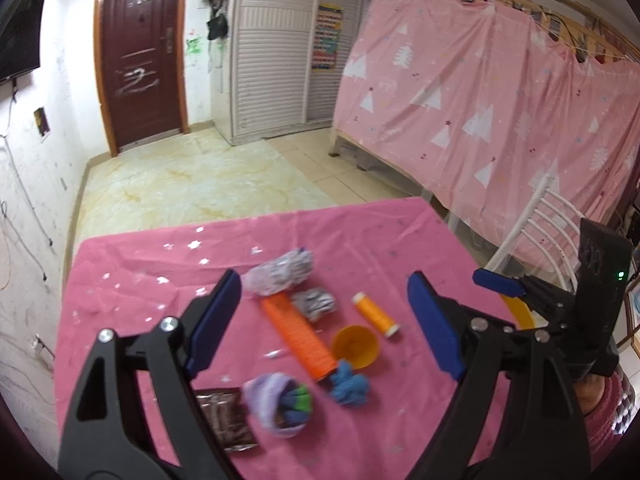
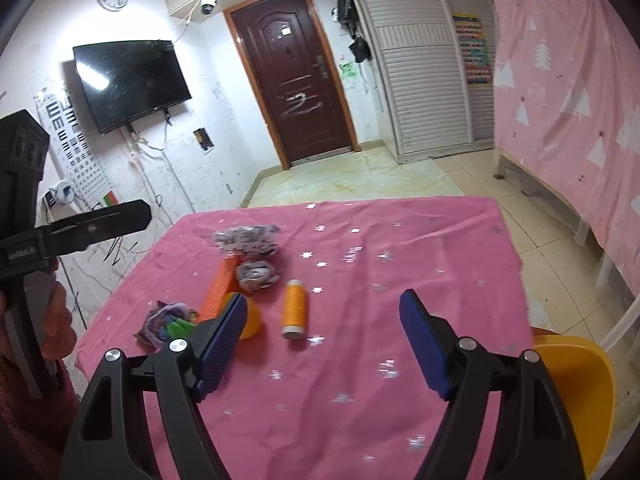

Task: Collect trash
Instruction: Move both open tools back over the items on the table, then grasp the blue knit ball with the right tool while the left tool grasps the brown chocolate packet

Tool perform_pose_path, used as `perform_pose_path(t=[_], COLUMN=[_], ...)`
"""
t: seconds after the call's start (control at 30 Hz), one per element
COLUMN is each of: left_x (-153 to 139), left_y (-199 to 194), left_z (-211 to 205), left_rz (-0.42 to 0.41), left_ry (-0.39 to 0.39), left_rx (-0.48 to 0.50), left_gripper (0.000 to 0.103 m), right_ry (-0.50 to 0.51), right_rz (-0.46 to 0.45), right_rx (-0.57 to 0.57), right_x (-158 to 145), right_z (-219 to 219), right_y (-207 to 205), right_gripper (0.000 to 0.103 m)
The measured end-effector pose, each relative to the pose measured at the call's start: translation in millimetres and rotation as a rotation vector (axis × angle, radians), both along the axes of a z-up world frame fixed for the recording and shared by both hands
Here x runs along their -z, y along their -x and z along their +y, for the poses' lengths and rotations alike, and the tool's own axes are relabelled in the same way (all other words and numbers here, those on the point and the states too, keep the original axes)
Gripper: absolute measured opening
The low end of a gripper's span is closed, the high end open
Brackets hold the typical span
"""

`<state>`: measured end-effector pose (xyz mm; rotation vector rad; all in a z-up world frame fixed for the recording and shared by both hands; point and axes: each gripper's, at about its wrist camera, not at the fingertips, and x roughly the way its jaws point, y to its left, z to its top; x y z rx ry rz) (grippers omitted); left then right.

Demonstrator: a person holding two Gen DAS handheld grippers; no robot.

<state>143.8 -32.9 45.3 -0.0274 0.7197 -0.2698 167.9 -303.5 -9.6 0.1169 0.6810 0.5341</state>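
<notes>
On the pink tablecloth (image 1: 160, 272) lie two crumpled patterned wrappers, a large one (image 1: 280, 272) (image 2: 246, 240) and a small one (image 1: 314, 304) (image 2: 256, 274). Near them are a blue crumpled wad (image 1: 350, 386), a purple wad with green and blue bits (image 1: 280, 404) (image 2: 168, 320) and a dark foil packet (image 1: 228, 420). My left gripper (image 1: 328, 328) is open above these, empty. My right gripper (image 2: 320, 340) is open over bare cloth, empty. It also shows at the right of the left wrist view (image 1: 500, 282).
An orange comb-like bar (image 1: 298, 334) (image 2: 218, 288), a small orange bowl (image 1: 356, 346) (image 2: 250, 316) and an orange thread spool (image 1: 374, 314) (image 2: 294, 308) lie among the trash. A yellow bin (image 2: 576, 396) stands at the table's right edge. A white chair (image 1: 536, 232) is beyond it.
</notes>
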Motion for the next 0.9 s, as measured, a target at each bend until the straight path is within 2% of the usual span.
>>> perform_pose_path(t=[0.13, 0.43, 0.6, 0.8, 0.9], left_x=[8, 39, 52, 70, 77], left_y=[4, 19, 25, 35, 38], left_z=[22, 63, 68, 61, 56], left_rz=[0.015, 0.094, 0.119, 0.134, 0.133], left_ry=[-0.012, -0.061, -0.051, -0.092, -0.124], left_rx=[-0.030, -0.060, -0.059, -0.018, 0.008], left_gripper=[0.082, 0.082, 0.082, 0.082, 0.081], right_ry=[0.010, 0.052, 0.109, 0.143, 0.176], right_rz=[0.004, 0.000, -0.007, 0.011, 0.018], right_rx=[-0.053, -0.177, -0.200, -0.217, -0.221], right_x=[0, 3, 8, 18, 24], right_z=[21, 68, 87, 101, 109], right_y=[7, 28, 35, 33, 33], right_gripper=[0.077, 0.077, 0.077, 0.077, 0.070])
